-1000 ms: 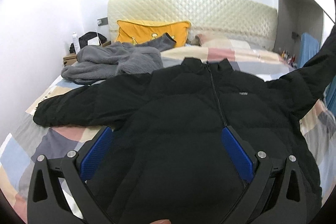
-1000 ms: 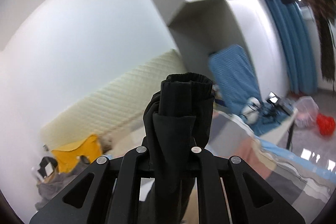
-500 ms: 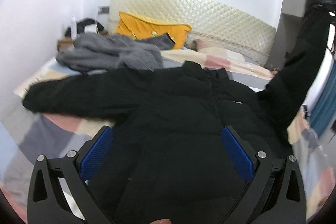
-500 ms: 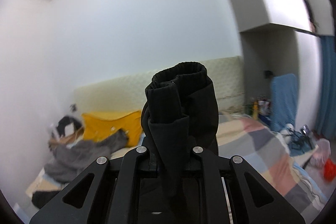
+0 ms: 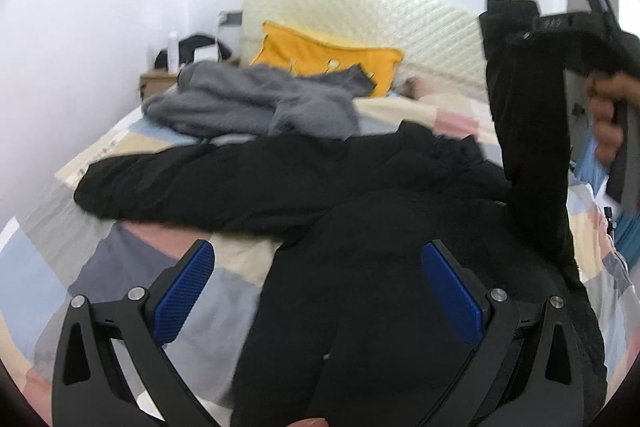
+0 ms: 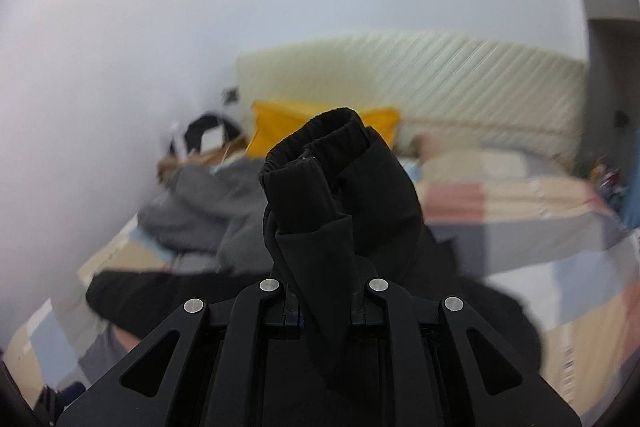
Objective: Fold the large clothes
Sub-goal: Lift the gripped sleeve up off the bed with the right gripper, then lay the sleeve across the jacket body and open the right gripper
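Observation:
A black puffer jacket [image 5: 380, 227] lies face up on the patchwork bed. Its left sleeve [image 5: 192, 183] stretches flat to the left. My left gripper [image 5: 320, 291] is open and empty, its blue pads [image 5: 184, 291] hovering over the jacket's lower body. My right gripper [image 6: 324, 307] is shut on the jacket's right sleeve near the ribbed cuff [image 6: 320, 143] and holds it lifted. In the left wrist view the raised sleeve [image 5: 532, 131] hangs upright at the right, above the jacket's body, with the right gripper [image 5: 532, 31] at its top.
A grey fleece garment [image 5: 256, 103] lies in a heap behind the jacket. A yellow pillow [image 5: 320, 55] leans on the quilted cream headboard [image 5: 360, 15]. A wooden bedside stand [image 5: 158, 83] with a bottle and a dark bag is at far left. The wall runs along the bed's left side.
My right gripper has swung the lifted sleeve leftward and inward over the jacket's body. My left gripper's view has shifted slightly right and lower; it stays open.

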Action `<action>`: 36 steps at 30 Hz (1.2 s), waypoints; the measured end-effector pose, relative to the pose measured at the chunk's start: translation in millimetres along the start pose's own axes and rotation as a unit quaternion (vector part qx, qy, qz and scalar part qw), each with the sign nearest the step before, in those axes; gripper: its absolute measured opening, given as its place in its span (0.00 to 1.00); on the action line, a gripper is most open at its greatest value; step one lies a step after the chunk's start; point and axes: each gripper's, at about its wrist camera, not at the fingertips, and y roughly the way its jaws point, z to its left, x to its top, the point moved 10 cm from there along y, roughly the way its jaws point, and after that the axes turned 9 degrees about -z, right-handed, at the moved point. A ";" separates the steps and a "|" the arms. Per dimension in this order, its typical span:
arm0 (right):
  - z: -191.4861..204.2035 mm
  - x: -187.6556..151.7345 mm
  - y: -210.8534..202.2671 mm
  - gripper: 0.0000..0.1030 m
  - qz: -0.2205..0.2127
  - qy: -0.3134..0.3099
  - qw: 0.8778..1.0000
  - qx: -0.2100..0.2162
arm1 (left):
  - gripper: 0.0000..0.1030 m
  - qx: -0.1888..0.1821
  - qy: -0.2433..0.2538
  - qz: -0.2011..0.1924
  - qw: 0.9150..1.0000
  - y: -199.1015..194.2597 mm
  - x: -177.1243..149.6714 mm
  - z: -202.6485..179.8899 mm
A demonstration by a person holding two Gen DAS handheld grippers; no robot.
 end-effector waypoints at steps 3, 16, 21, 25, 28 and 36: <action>43.2 -47.3 38.2 0.12 0.051 -0.035 0.998 0.024 | 1.00 0.017 -0.015 0.022 1.000 9.4 -9.6 16.3; 69.7 -218.0 119.5 0.13 0.192 -0.083 0.976 0.053 | 1.00 0.045 -0.031 0.067 0.996 37.2 -40.0 42.6; 70.1 -209.7 118.4 0.15 0.181 -0.079 0.979 0.059 | 1.00 0.041 -0.026 0.077 0.996 45.7 -45.2 40.2; 83.2 -198.1 100.0 0.49 0.173 -0.099 0.977 0.081 | 1.00 0.039 -0.023 0.074 0.996 45.0 -44.0 37.3; 90.0 -182.6 78.1 0.51 0.158 -0.093 0.978 0.104 | 1.00 0.034 -0.025 0.067 0.997 41.0 -40.7 34.3; 42.0 -125.2 3.3 0.54 0.094 -0.080 0.989 0.080 | 1.00 0.009 -0.019 0.047 0.999 32.7 -30.3 12.0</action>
